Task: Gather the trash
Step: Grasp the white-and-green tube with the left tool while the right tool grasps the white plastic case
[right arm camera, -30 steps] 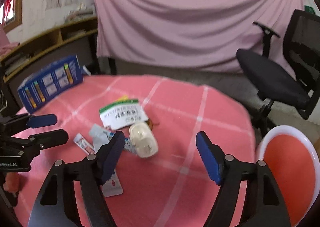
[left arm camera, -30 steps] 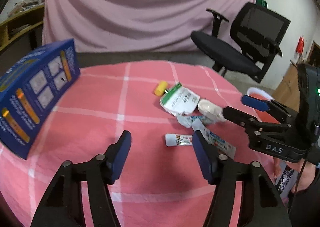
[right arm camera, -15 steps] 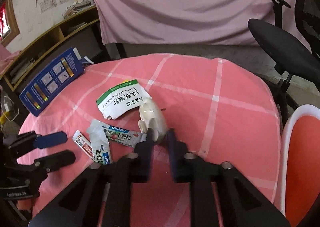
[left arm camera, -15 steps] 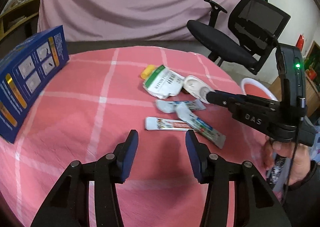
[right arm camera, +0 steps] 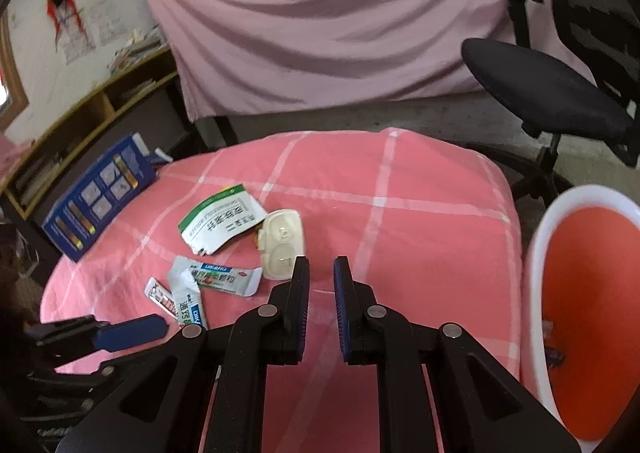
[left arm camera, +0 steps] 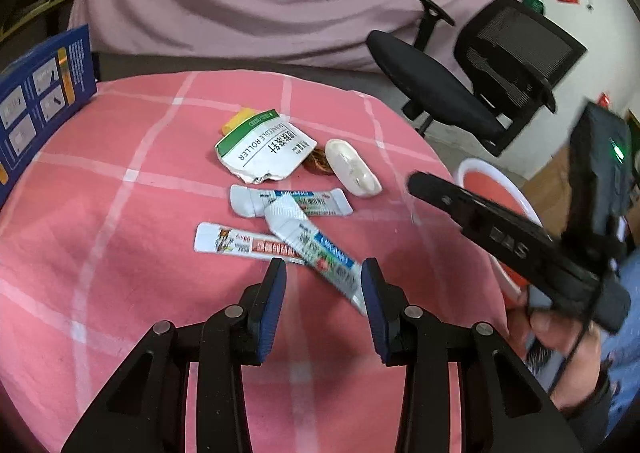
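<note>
Narrowing its jaws around the near end of the white sachet (left arm camera: pixel 320 253) lying on the pink tablecloth (left arm camera: pixel 120 213), the left gripper (left arm camera: pixel 323 273) is judged mid-pickup, while the right gripper (right arm camera: pixel 321 273), pressed together on nothing, is kept beside the cream case (right arm camera: pixel 282 243), so firm closure and lifting toward the orange bin (right arm camera: pixel 580 313) are called for next.

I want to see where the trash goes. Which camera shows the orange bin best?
The right wrist view. There the orange bin fills the right side, with its white rim and the inside in sight, beside the pink table. In the left wrist view the right gripper covers most of the bin, leaving only part of the rim.
</note>
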Demonstrator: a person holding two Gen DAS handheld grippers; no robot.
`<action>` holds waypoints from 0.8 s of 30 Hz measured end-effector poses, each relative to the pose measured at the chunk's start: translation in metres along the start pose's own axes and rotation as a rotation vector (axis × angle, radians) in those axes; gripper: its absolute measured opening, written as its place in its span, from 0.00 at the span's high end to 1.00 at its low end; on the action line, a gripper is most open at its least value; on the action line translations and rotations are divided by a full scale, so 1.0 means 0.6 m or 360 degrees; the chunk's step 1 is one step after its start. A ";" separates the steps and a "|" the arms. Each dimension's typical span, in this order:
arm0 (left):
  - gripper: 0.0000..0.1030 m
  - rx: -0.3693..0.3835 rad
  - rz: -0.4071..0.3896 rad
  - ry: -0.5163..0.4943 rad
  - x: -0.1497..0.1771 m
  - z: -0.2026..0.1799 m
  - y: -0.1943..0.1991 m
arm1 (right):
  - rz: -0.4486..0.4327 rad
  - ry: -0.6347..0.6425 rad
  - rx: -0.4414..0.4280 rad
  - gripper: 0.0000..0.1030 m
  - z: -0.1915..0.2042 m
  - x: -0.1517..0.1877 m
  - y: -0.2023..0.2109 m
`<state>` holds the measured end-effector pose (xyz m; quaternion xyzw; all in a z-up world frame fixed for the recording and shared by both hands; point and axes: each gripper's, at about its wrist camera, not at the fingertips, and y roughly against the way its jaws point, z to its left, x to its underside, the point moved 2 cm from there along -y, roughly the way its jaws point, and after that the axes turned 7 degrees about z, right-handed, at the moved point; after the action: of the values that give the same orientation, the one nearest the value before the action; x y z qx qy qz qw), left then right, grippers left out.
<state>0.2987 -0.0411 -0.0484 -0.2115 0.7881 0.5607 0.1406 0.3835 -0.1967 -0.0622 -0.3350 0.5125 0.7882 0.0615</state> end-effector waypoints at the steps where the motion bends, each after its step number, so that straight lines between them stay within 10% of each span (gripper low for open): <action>1: 0.67 -0.0015 0.0006 0.0011 -0.006 -0.002 -0.003 | -0.0004 -0.0020 -0.0008 0.90 -0.003 0.001 0.001; 9: 0.81 -0.0288 0.0017 -0.0138 -0.019 -0.022 -0.030 | 0.0017 -0.0058 -0.0038 0.89 -0.010 -0.001 -0.002; 14: 0.88 -0.0198 0.0016 -0.0163 -0.010 0.005 -0.024 | 0.0023 -0.0019 -0.0026 0.71 -0.002 -0.001 -0.005; 24: 0.93 -0.0089 -0.0015 -0.0088 0.009 0.065 0.013 | 0.0112 0.0143 0.0002 0.70 0.044 -0.014 -0.047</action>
<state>0.2893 -0.0032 -0.0571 -0.2036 0.7669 0.5874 0.1590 0.3901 -0.1588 -0.0723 -0.3518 0.5267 0.7737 0.0110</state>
